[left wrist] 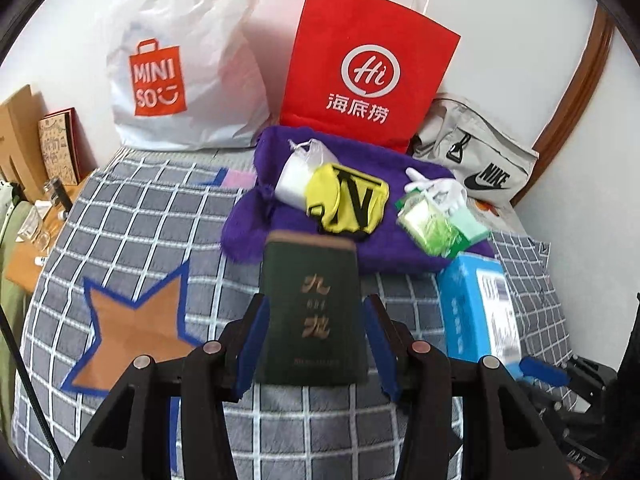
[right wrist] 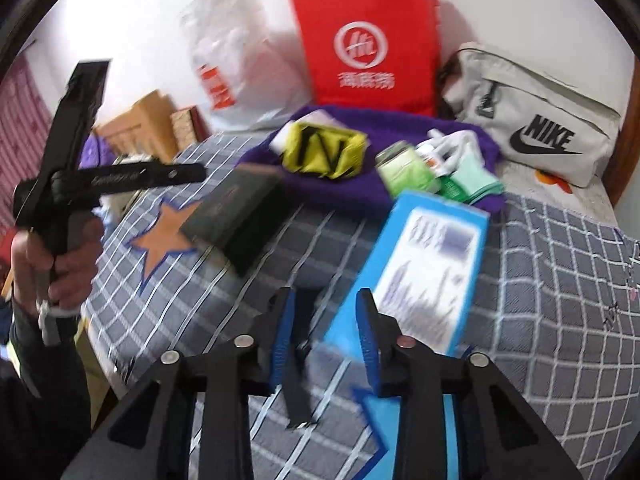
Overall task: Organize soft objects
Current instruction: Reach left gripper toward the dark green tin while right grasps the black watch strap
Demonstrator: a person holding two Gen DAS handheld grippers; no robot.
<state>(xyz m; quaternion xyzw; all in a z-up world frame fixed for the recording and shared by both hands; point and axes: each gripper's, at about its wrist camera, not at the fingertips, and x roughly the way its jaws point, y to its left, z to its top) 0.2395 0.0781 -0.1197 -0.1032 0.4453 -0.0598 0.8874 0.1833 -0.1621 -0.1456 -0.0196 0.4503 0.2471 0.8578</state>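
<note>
dark green box (left wrist: 310, 312) 九 | bags: MINISO (left wrist: 158, 78), Hi 海底捞 (left wrist: 370, 70), NIKE (left wrist: 490, 178)

On the bed cover (left wrist: 132, 208), far against the wall, left to right: plastic shopping bag (left wrist: 180, 60), paper carrier bag (left wrist: 360, 68), sling bag (left wrist: 480, 160). Just before the paper bag, a towel (left wrist: 384, 248); on it, left to right: wrapped roll (left wrist: 296, 176), folded cloth (left wrist: 348, 200), tissue pack (left wrist: 428, 224), gloves (left wrist: 436, 190) just behind that pack. Near right of the towel, a carton (left wrist: 476, 304). Near centre, between the left gripper (left wrist: 312, 312) fingers, a flat pack (left wrist: 312, 340). Left of it, a star patch (left wrist: 128, 332). Off the left edge, a side table (left wrist: 24, 264) with boxes (left wrist: 20, 132).
</note>
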